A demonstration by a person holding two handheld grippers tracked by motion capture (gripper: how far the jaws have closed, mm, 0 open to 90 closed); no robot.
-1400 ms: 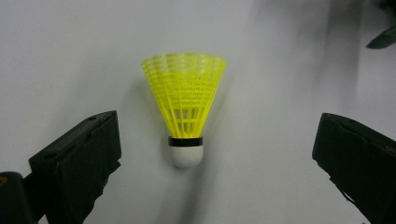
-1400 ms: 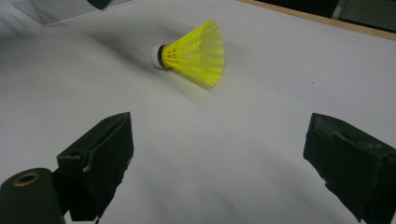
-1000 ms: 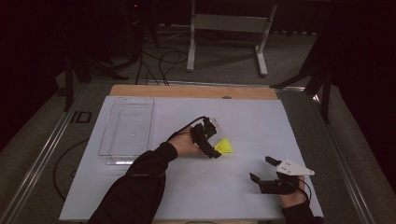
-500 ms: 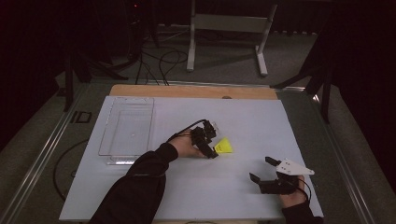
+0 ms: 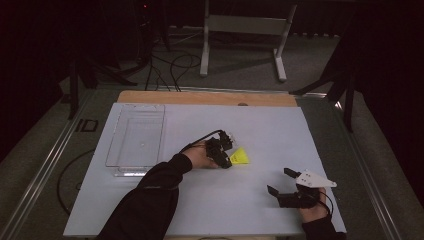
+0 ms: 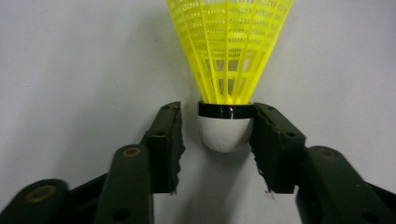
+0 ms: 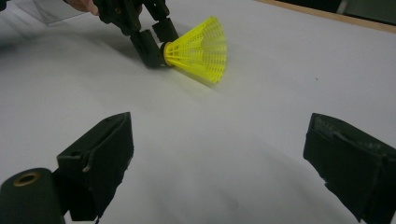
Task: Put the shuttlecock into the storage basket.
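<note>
A yellow plastic shuttlecock [image 5: 240,157] lies on its side on the white table sheet [image 5: 200,210], near the middle. My left gripper [image 5: 229,161] is at its white cork end. In the left gripper view the cork [image 6: 225,133] sits between the jaws of my left gripper [image 6: 218,121]: one pad touches it, the other stands a small gap off. These jaws have just been closing. The right gripper view shows the shuttlecock [image 7: 198,44] with the left gripper [image 7: 156,39] at its base. My right gripper [image 5: 279,181] rests open and empty near the front right, with its jaws [image 7: 224,149] wide apart.
A clear plastic tray [image 5: 112,145] lies at the table's left, behind my left forearm. A wooden strip [image 5: 210,98] runs along the far edge. Metal stand legs [image 5: 240,45] and cables are on the floor beyond.
My left gripper's jaws have narrowed around the shuttlecock's cork end. The hand itself has barely shifted. My right gripper has stayed where it was.
</note>
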